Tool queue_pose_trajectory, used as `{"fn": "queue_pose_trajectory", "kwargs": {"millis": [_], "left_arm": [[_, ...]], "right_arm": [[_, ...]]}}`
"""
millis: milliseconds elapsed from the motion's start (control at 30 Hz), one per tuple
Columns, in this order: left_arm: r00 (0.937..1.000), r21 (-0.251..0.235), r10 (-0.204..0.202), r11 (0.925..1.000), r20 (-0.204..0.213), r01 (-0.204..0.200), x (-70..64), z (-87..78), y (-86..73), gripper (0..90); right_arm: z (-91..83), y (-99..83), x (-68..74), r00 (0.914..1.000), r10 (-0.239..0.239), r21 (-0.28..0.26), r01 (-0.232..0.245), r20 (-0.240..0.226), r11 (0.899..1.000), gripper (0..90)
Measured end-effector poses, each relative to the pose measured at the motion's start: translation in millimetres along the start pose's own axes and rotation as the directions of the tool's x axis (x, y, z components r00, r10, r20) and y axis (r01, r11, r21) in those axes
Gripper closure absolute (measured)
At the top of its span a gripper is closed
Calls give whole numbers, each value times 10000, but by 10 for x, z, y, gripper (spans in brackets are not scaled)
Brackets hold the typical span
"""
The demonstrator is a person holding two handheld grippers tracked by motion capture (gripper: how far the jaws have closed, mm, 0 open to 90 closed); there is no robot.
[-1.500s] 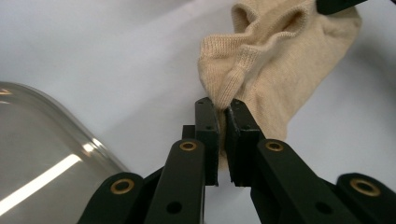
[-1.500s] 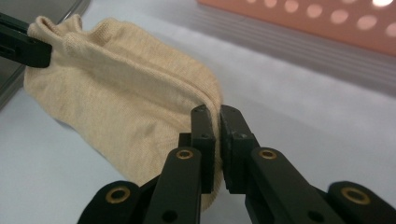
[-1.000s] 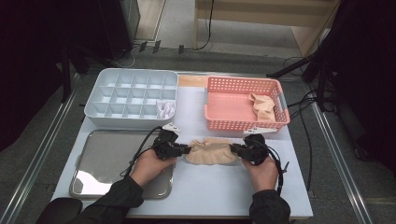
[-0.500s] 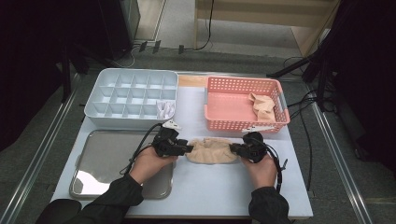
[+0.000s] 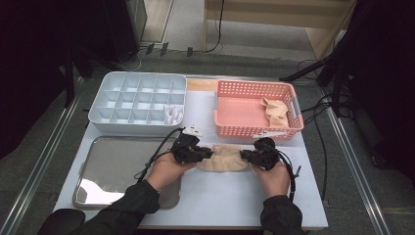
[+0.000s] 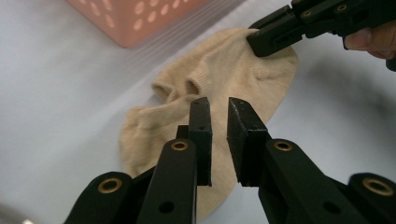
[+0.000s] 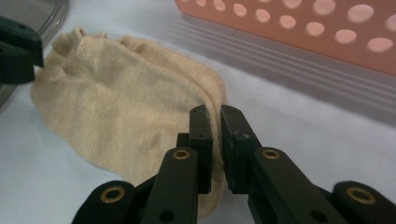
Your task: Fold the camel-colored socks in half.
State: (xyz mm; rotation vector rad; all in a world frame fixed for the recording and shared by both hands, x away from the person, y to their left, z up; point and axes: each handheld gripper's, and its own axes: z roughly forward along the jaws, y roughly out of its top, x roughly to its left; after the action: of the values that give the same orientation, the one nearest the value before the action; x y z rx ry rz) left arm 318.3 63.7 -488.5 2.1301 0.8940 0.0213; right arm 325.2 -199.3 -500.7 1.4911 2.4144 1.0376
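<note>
the beige sock (image 5: 222, 157) lies on the white table (image 5: 205, 196) before the pink basket (image 5: 254, 105). left gripper (image 6: 218, 116) and right gripper (image 7: 212, 122) each show a narrow gap at opposite ends; whether cloth is pinched, i cannot tell. best to close both firmly before folding.

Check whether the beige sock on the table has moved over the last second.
No. The beige sock lies in the same spot just in front of the pink basket, between the left gripper and right gripper.

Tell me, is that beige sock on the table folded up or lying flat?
Lying flat, a little rumpled. The beige sock is spread out on the white table, one end at the left tool, the other at the right tool.
</note>
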Motion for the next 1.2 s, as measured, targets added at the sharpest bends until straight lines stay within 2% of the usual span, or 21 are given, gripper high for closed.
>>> {"fn": "queue_pose_trajectory", "kwargs": {"millis": [200,433,600,733,1033,1200], "left_arm": [[9995,107,307,9995,39,-307,-122,173,47,798],[9993,389,194,9991,-308,-182,-66,345,50,781],[9987,370,-48,9993,-508,66,6,389,49,772],[9977,534,-45,9985,-676,81,31,433,42,766],[9984,444,-158,9988,-545,182,72,453,40,783],[9986,464,-143,9988,-503,167,58,451,45,759]], "right_arm": [[18,19,30,10000,-85,45,85,30,10000,848],[11,32,65,9999,-158,-7,158,-61,9999,848],[1,40,85,9997,-198,-42,197,-138,9998,848],[-11,42,100,9994,-240,-66,238,-236,9997,850],[-113,90,192,9981,-426,-486,405,-447,9980,856],[-126,141,255,9976,-486,-504,461,-500,9977,855]]}}
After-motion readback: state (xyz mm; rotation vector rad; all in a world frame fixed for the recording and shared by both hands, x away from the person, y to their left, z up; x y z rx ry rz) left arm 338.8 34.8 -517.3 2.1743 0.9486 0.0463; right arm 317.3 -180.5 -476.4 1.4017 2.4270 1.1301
